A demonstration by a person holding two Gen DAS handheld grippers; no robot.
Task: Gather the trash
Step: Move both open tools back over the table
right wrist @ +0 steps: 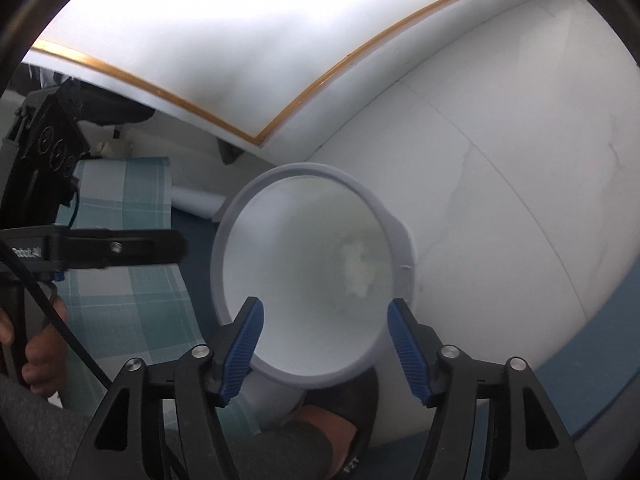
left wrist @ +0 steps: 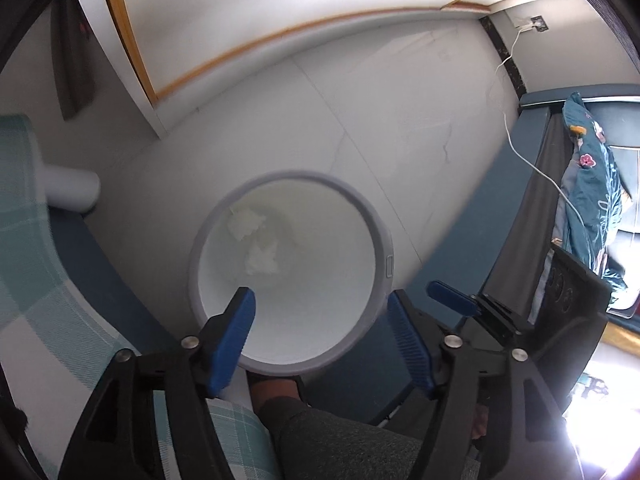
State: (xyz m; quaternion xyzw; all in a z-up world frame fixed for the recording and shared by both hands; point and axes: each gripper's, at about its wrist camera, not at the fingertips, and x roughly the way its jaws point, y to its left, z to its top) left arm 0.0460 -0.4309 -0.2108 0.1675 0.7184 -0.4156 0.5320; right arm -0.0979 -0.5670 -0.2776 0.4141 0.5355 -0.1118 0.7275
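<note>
From your left wrist camera, your left gripper [left wrist: 320, 312] hangs with its blue-padded jaws spread wide and nothing between them, over the round white plastic waste bin [left wrist: 382, 236] on the pale tiled floor [left wrist: 400, 120], and two crumpled white paper wads [left wrist: 256, 240] lie at the bin's bottom. From your right wrist camera, your right gripper [right wrist: 325, 320] also stands wide and empty above the same bin, where the paper shows as a blurred white clump, and a teal-and-white checked cloth [right wrist: 132, 304] lies just beside the bin.
</note>
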